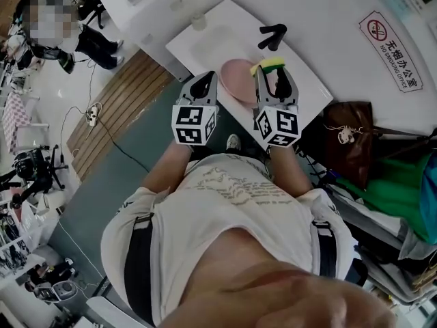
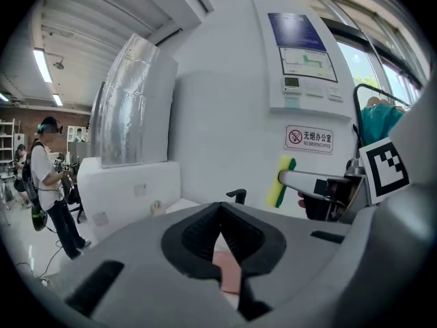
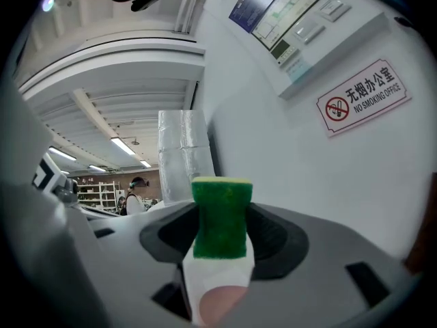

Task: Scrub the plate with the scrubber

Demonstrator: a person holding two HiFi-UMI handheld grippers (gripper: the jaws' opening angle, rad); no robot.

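A pink plate (image 1: 235,80) lies on the white table (image 1: 205,43) just beyond both grippers. My right gripper (image 1: 274,70) is shut on the yellow-and-green scrubber (image 1: 271,63), held over the plate's right edge. In the right gripper view the green scrubber (image 3: 220,217) stands upright between the jaws, with the plate (image 3: 222,303) showing low beneath them. My left gripper (image 1: 205,80) is shut with nothing in it, near the plate's left edge. In the left gripper view the closed jaws (image 2: 220,227) sit above the plate (image 2: 229,272), and the scrubber (image 2: 280,182) shows to the right.
A black stand (image 1: 273,36) and a small cup (image 1: 198,22) sit further back on the table. The white wall with a no-smoking sign (image 1: 391,43) runs behind it. A brown bag (image 1: 351,135) lies at the right. A person (image 1: 48,26) stands far left.
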